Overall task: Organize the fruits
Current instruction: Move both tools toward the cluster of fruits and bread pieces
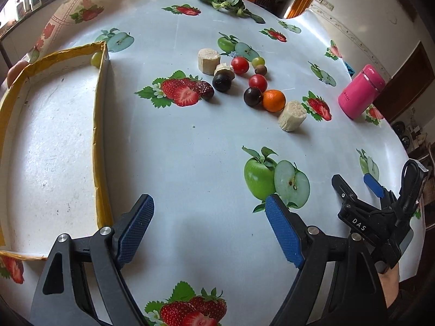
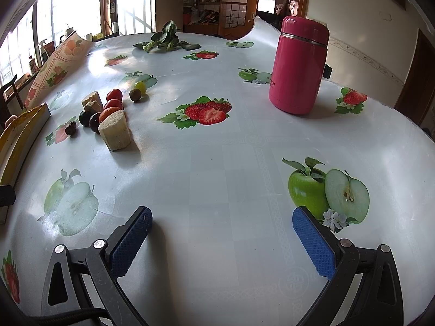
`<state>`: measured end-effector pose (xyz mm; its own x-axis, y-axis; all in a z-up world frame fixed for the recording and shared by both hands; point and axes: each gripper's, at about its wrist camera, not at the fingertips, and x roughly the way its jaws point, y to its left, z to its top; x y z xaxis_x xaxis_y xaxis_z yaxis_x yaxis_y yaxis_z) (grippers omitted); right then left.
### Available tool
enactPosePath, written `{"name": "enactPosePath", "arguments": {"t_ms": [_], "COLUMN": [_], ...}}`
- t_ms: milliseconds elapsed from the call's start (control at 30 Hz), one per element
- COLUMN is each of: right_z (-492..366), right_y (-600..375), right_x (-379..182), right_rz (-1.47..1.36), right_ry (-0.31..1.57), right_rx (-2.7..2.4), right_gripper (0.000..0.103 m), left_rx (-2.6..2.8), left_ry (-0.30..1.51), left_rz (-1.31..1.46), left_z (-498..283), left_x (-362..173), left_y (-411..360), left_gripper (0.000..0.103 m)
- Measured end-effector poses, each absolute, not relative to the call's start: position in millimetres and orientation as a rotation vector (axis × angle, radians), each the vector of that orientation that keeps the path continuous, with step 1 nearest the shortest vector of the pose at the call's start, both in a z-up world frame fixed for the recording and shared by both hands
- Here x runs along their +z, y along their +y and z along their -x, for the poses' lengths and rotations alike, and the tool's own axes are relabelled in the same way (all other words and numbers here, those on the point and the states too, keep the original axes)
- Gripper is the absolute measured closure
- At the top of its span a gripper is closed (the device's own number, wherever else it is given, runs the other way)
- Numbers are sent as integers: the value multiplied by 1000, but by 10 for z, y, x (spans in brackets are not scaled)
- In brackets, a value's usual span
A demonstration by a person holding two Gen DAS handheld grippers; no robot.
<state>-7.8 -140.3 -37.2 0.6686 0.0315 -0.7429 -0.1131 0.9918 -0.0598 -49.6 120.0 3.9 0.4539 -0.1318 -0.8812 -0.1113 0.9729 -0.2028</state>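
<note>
A: Grippers?

B: Left gripper (image 1: 209, 212) spread wide, nothing between its blue pads, low over bare tablecloth (image 1: 190, 141). Right gripper (image 2: 221, 225) also spread wide and empty; in the left view it sits off to the right near the table edge.

A: Tray?

B: Shallow white tray with a yellow rim (image 1: 99, 125), on the left, just beside the left gripper's left finger. 1 green grape (image 1: 95, 59) lies in its far corner.

A: Loose fruit?

B: Clustered mid-table, well apart from both grippers. Left view: 2 red tomatoes (image 1: 240, 64) (image 1: 257, 81), 2 dark plums (image 1: 221, 82) (image 1: 252, 96), 1 orange (image 1: 273, 100) touching the nearer plum, another green grape (image 1: 258, 61), 1 small brown fruit (image 1: 260, 69) right by it, 1 dark red fruit (image 1: 204, 89) lying on a printed strawberry.

A: Non-fruit?

B: 3 pale, fibrous cut chunks: 1 near the orange (image 1: 292, 115), 1 larger at the far left of the cluster (image 1: 208, 59), 1 smaller behind the far plum (image 1: 224, 69). Cannot tell what they are.

A: Else?

B: Pink flask (image 2: 299, 65) upright, right of the cluster. Leafy greens (image 2: 165, 39) at the far edge. Round object outside the tray's far left corner (image 1: 15, 72), mostly hidden.
</note>
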Motion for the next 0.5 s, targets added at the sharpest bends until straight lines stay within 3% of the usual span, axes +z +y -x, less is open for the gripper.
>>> {"name": "enactPosePath", "arguments": {"t_ms": [233, 400, 500], "right_z": [62, 5, -7], "right_y": [-1323, -1456, -1308], "right_x": [-245, 1, 177], "right_rz": [100, -390, -430], "right_ry": [913, 976, 977], "right_rx": [165, 424, 521], "right_gripper": [0, 0, 0], "left_rx": [2, 15, 27], "left_ry": [1117, 1095, 1067], "left_rz": [250, 256, 226], "left_z": [518, 574, 592], "left_x": [77, 163, 273], "left_y": [1139, 1095, 1057], "left_gripper": [19, 19, 19]}}
